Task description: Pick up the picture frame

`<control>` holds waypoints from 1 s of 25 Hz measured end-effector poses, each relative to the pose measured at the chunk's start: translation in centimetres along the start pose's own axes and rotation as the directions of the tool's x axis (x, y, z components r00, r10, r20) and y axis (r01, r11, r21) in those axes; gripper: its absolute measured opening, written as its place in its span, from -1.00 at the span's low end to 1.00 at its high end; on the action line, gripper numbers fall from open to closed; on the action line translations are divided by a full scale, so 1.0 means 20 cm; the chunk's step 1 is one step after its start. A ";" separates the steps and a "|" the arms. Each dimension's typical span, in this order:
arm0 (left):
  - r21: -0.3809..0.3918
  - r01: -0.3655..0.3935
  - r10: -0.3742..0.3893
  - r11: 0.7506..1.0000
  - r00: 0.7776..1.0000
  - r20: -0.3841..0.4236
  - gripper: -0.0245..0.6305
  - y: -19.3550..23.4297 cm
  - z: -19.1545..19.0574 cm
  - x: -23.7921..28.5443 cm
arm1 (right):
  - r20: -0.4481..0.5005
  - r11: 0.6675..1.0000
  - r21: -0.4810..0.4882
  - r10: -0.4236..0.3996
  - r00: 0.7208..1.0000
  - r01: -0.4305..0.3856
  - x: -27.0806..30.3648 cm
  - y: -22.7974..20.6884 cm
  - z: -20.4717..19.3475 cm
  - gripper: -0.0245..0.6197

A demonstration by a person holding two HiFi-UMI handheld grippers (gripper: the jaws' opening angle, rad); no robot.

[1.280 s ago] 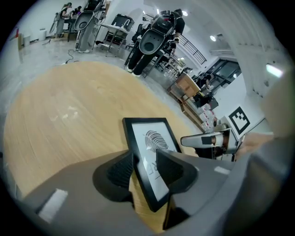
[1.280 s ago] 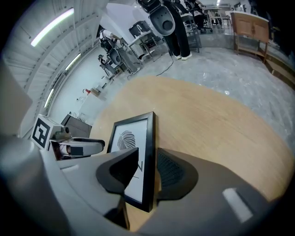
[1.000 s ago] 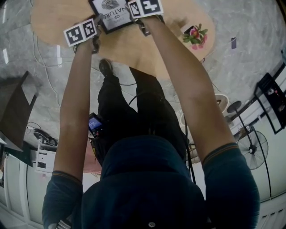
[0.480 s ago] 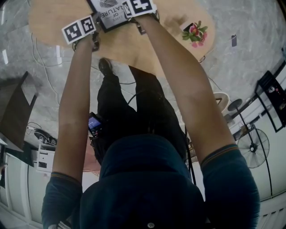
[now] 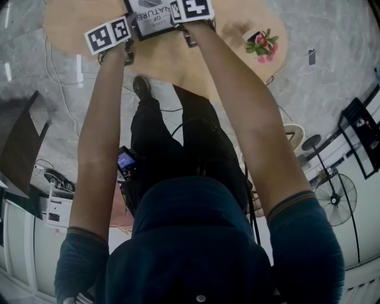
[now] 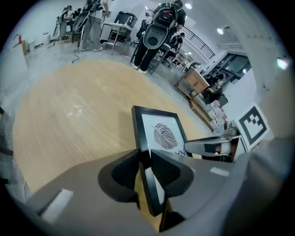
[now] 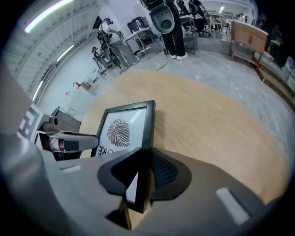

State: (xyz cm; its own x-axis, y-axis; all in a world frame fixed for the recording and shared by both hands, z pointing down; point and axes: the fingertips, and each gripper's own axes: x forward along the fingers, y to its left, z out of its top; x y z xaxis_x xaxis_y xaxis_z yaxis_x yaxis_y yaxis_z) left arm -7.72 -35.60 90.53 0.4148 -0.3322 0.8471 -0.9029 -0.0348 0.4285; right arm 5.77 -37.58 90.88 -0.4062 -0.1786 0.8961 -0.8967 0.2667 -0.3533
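A black picture frame [image 5: 151, 18] with a white leaf print is held over the round wooden table [image 5: 166, 59]. My left gripper [image 5: 127, 44] is shut on its left edge and my right gripper [image 5: 178, 27] on its right edge. In the left gripper view the picture frame [image 6: 159, 133] runs between the dark pads, the left gripper [image 6: 145, 173] clamping its border. In the right gripper view the picture frame [image 7: 126, 131] stands edge-on in the right gripper [image 7: 140, 175]. Whether its lower edge touches the table [image 7: 207, 124] is hidden.
A small card with pink flowers [image 5: 260, 45] lies on the table's right part. Grey floor with cables [image 5: 59, 77] surrounds the table. A standing fan [image 5: 335, 199] and dark furniture [image 5: 18, 148] are at the sides. People and chairs [image 6: 156, 32] stand beyond the table's far edge.
Both grippers and the frame have stayed nearly in place at the top of the head view, with only a slight sideways drift. The grip on the frame is unchanged.
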 end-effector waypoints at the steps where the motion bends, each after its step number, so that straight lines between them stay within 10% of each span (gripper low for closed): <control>1: 0.006 0.003 -0.003 1.000 1.000 0.009 -0.70 -0.01 0.02 -0.02 | 0.007 1.000 0.004 -0.001 1.000 0.001 -0.01 0.00 0.01 -0.68; 16: 0.104 0.046 -0.067 0.994 0.976 0.207 -0.70 -0.22 0.43 -0.51 | 0.220 0.999 -0.042 -0.006 0.976 0.016 -0.51 0.23 0.39 -0.68; 25: 0.201 0.068 -0.138 0.977 0.923 0.358 -0.70 -0.42 0.70 -1.04 | 0.405 0.997 -0.073 0.007 0.914 0.025 -1.01 0.48 0.61 -0.68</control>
State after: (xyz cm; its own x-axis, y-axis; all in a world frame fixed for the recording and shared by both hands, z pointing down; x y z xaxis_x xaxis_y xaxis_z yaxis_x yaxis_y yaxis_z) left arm -10.28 -41.60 64.94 0.4667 -0.6398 0.6106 -0.8770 -0.2456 0.4130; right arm 3.28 -42.93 66.07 -0.4486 -0.5448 0.7085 -0.8913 0.3304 -0.3103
